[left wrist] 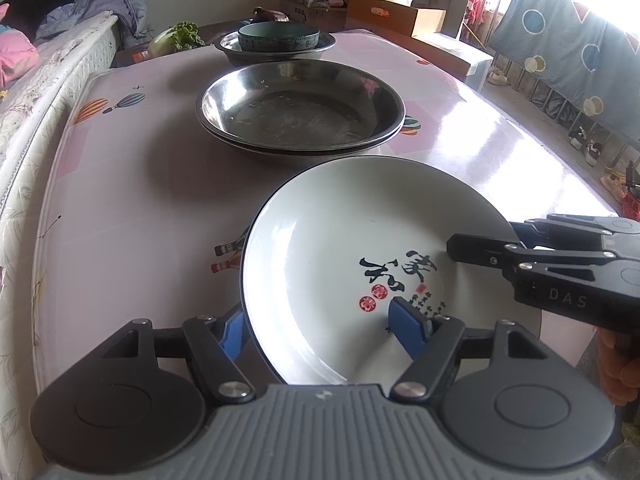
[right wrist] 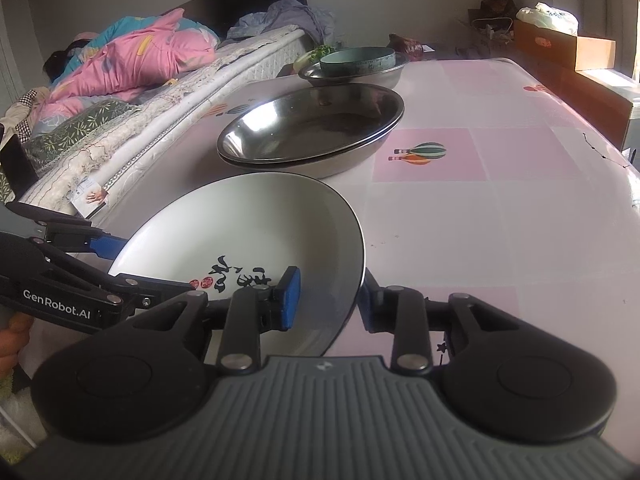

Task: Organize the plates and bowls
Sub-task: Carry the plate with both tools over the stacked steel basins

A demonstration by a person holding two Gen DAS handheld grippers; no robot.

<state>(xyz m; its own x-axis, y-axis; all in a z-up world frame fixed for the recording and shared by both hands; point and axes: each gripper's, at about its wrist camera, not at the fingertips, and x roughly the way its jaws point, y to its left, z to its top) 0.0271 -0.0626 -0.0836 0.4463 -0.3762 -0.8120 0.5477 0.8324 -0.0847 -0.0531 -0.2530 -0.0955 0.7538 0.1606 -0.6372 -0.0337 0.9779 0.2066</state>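
The white plate (left wrist: 340,248) with black brush lettering sits in the lower middle of both wrist views, near the front edge of the bench (left wrist: 120,200), and it looks tipped, not flat. That is probably because it is carried by one rim.

The right claw (right wrist: 328,296) straddles that rim. One blue pad lies on the plate's inner face at lower centre of the right wrist view, and the other is tucked behind the dark outer wall just to its right. With so little room between them, the claw appears clenched on the plate, though the far pad is mostly hidden and firm pressure cannot be confirmed.

The left claw (left wrist: 320,320) is released. Its jaws stand wide, with one pad outside the rim at lower left of the left wrist view and the other hovering over the plate's inner face near the red seals. The rim passes between them without being squeezed.

Further up the frame, at centre, two steel basins (left wrist: 300,108) are nested together. Beyond them, at top centre, a teal bowl (left wrist: 278,36) rests inside another steel basin (left wrist: 276,54). Like already seems to be grouped with like, so the plate is the piece left to be placed.
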